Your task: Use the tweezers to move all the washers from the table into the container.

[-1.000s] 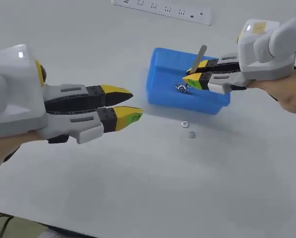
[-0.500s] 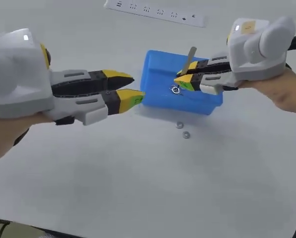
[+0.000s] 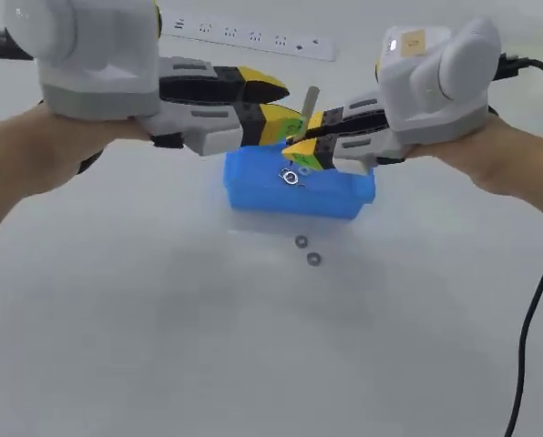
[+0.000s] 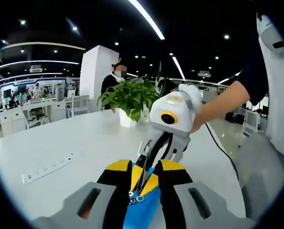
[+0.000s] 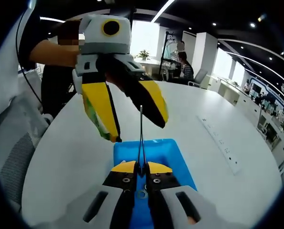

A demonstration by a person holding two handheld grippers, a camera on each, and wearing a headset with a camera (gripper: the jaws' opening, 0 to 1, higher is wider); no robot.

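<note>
DESK: What leads the caption?

OPERATOR: My right gripper [image 3: 299, 153], jaws clamped on a pair of thin grey metal tweezers [image 3: 310, 100], works over the open rectangular blue plastic container [image 3: 344, 198] on the white tabletop [image 3: 162, 346].

DESK: And your other one?

OPERATOR: My left gripper [image 3: 276, 102] hangs close to it, above the container's edge. Its yellow-tipped jaws are spread with nothing between them, as the right gripper view shows plainly.

DESK: Where are the washers?

OPERATOR: Two small silver loose washers [image 3: 301, 241] lie on the tabletop just in front of the container. They are near each other and clear of its wall. A few clustered washers [image 3: 290, 177] sit at the tweezers' tips, within the container's outline. Whether they are pinched or lying on its floor, I cannot tell.

DESK: Anything for the background?

OPERATOR: A long white power strip [image 3: 244, 36] lies beyond the container. In the left gripper view, a leafy green potted plant [image 4: 130, 100] stands at the table's far side.
</note>
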